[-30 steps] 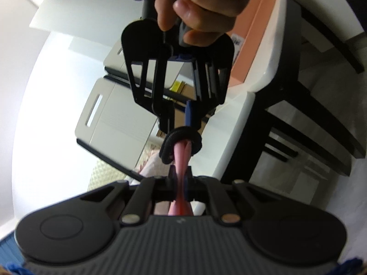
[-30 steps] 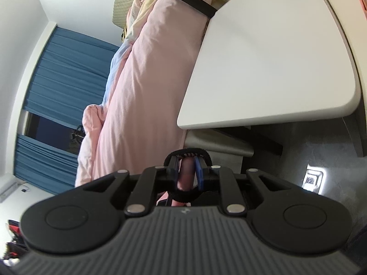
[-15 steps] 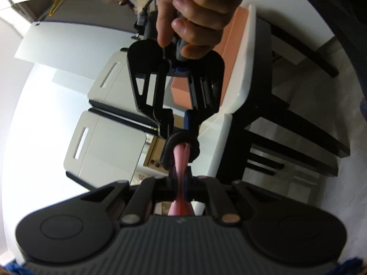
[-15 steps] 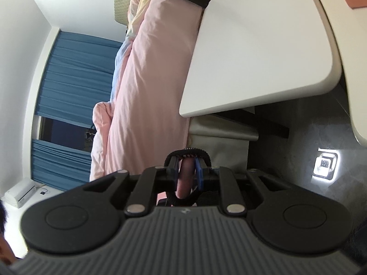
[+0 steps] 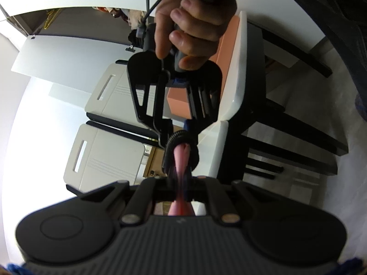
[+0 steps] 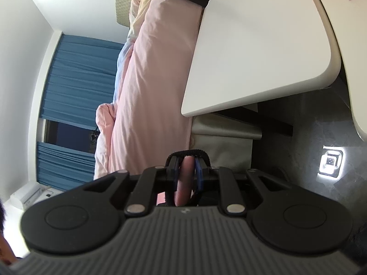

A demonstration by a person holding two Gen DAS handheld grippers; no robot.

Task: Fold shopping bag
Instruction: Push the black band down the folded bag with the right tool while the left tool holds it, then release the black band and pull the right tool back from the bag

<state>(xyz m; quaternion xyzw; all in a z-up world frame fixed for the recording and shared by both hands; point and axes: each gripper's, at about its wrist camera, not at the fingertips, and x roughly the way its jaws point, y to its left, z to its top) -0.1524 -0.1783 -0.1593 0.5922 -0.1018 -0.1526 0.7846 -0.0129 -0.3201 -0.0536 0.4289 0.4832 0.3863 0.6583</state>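
- Left wrist view, left side: white wall, then two white chair backs with slot cutouts, seen sideways.
- Centre: left gripper clamped on a pink strip of the shopping bag; the fabric runs taut forward from between its fingers.
- Just ahead, the right gripper faces the camera, pinching the other end of the same pink strip. A black ribbed cord loop wraps around its tips.
- Above it, the person's right hand holds the handle; cable runs off top-left.
- Right of that: orange box behind the gripper frame, white table edge, dark chair frame.
- Right wrist view, left side: blue curtains, then pink bedding.
- Centre bottom: right gripper's blue-padded fingers squeezed onto the pink bag fabric; black cord loop arches over the tips.
- Right: white tabletop underside/edge, grey floor, lit white device on the floor.
- Bag is held off the table, stretched between both grippers; only the bunched strip is visible.
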